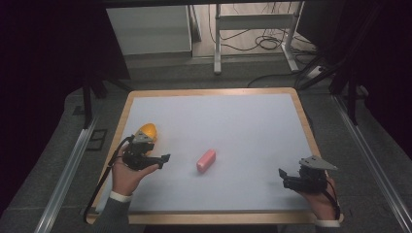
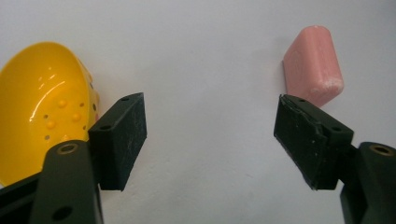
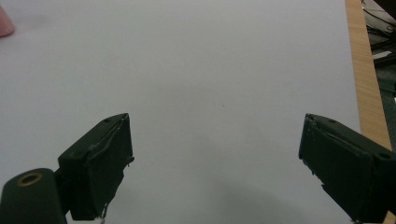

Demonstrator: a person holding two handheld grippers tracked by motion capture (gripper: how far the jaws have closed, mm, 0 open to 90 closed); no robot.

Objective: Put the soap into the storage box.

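A pink soap bar (image 1: 206,160) lies on the white tabletop, a little left of centre. A yellow bowl with small holes (image 1: 146,131) sits near the left edge. My left gripper (image 1: 163,158) is held low between the two and points right toward the soap, apart from it. In the left gripper view its jaws stand wide around bare table; the left gripper (image 2: 210,112) has the soap (image 2: 312,65) beyond its right jaw and the bowl (image 2: 42,107) behind its left jaw. My right gripper (image 1: 283,174) rests at the front right, and the right gripper (image 3: 215,135) is open over bare table.
The white tabletop has a wooden rim (image 1: 209,91); its right edge (image 3: 364,84) runs close to my right gripper. A corner of the soap (image 3: 4,21) appears at the top left of the right gripper view. Table legs and cables stand on the floor beyond.
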